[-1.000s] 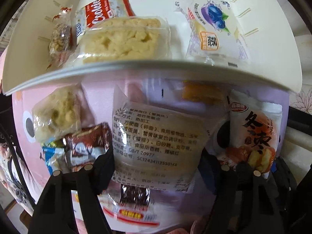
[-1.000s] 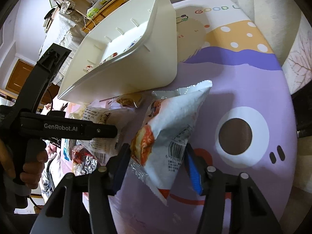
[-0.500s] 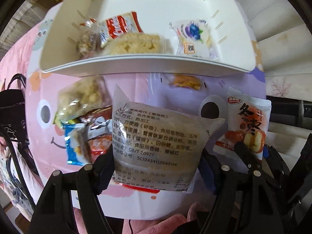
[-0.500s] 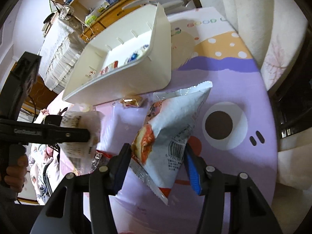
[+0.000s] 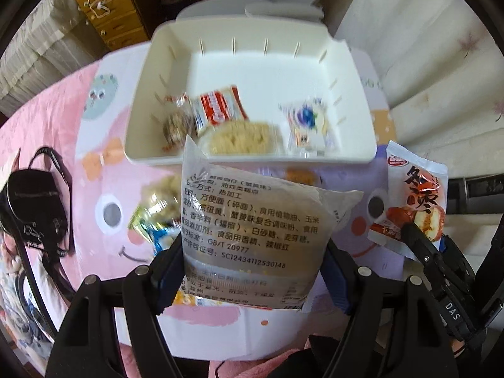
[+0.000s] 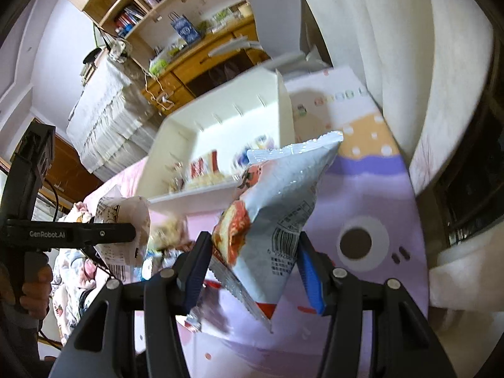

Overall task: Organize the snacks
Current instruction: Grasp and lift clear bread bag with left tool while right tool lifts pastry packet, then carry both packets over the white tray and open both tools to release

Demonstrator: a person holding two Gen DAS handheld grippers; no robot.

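Note:
My left gripper (image 5: 252,271) is shut on a clear noodle-snack packet (image 5: 252,230) with black print, held above the mat in front of the white bin (image 5: 151,63). The bin holds several snacks: a red-and-white cookie pack (image 5: 217,108), a pale crumbly cake (image 5: 239,138), a blueberry packet (image 5: 307,123). My right gripper (image 6: 252,261) is shut on a white jujube snack bag (image 6: 277,208), also seen in the left wrist view (image 5: 412,204). The left gripper and its packet (image 6: 123,230) show at the left of the right wrist view.
Loose snacks (image 5: 157,208) lie on the pink-and-purple cartoon mat (image 5: 104,163) left of the held packet, and a small orange packet (image 5: 299,176) by the bin's front wall. A black bag (image 5: 34,208) lies at the left. A wooden cabinet (image 5: 116,15) stands behind.
Both grippers have risen with their packets. The bin and mat look smaller and farther below, and the bin's inside is now fully in view.

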